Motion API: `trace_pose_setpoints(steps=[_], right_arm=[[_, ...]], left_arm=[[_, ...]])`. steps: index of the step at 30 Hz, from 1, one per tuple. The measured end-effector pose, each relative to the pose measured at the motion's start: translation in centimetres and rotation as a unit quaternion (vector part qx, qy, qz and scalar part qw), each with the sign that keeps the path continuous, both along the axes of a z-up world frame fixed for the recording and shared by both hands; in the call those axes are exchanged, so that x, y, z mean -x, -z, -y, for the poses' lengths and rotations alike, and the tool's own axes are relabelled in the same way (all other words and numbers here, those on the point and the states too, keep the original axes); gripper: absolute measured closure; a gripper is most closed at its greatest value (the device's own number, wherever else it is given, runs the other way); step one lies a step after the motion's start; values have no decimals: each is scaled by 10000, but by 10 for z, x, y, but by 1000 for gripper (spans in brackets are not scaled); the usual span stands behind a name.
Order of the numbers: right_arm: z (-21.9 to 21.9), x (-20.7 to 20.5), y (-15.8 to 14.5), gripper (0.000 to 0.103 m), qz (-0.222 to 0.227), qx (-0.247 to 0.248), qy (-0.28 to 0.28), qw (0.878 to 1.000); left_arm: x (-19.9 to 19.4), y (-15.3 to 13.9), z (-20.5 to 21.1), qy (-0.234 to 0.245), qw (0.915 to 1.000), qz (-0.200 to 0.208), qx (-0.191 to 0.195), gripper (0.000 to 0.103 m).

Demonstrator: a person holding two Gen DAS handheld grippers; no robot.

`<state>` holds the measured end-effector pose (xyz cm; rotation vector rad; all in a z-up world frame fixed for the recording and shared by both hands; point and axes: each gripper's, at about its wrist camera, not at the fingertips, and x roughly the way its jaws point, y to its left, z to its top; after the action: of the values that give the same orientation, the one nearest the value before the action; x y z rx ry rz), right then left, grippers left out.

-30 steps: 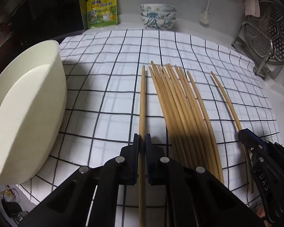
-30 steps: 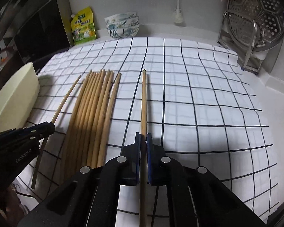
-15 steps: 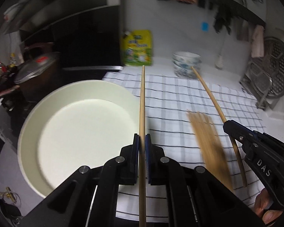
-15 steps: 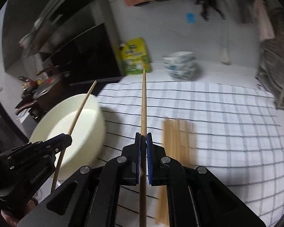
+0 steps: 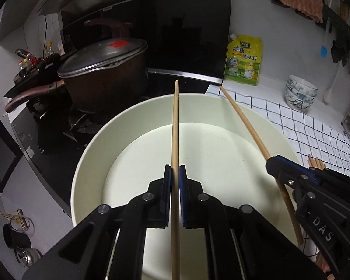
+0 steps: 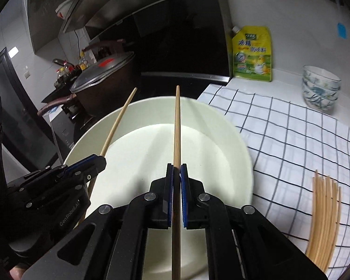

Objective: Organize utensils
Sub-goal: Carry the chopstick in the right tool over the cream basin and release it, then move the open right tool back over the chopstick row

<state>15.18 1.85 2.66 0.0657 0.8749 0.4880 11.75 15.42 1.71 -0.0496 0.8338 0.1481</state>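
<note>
Below both tongs sits the basin (image 5: 86, 163), on the desk (image 6: 287, 74). Behind it and to the left stands a lidded pot (image 5: 105, 74) on the stove. Right of the tongs, a checked cloth (image 6: 291, 135) covers the desk, with a chopstick bundle (image 6: 324, 219) on it; stacked bowls (image 6: 319, 88) and a pouch (image 6: 253, 53) stand behind.

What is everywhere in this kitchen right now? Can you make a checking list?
Surface: checked cloth on a white counter.
Job's things: white basin, nothing inside; loose chopsticks on the cloth.
Clutter: yellow pouch, stacked bowls.
Grippers: left gripper shut on a chopstick; right gripper shut on another chopstick; both over the basin.
Cables: a thin cord on the wall.
Surroundings: lidded pot on the stove.
</note>
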Motion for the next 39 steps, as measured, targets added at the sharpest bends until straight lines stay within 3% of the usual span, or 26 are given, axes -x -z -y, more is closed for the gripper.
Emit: trace_pose_setpoints(steps=[10, 13, 14, 16, 28, 39], right_arm=[[-12, -14, 24, 95, -335, 239, -12, 9992], [-7, -10, 19, 81, -250, 211, 77, 9994], [-4, -8, 17, 80, -199, 196, 109, 9996], [0, -4, 12, 79, -122, 187, 171, 9996], [24, 30, -6, 77, 72, 84, 408, 9991], [63, 73, -20, 70, 378, 160, 800, 9960]], left_arm=[[-9, 20, -9, -44, 9996, -249, 105, 92], [-5, 18, -9, -89, 9998, -198, 34, 65], [-2, 16, -9, -101, 9998, -156, 52, 51], [4, 9, -11, -163, 9999, 29, 21, 35], [35, -8, -10, -295, 9992, 278, 47, 28], [66, -21, 21, -18, 9989, 448, 110, 24]])
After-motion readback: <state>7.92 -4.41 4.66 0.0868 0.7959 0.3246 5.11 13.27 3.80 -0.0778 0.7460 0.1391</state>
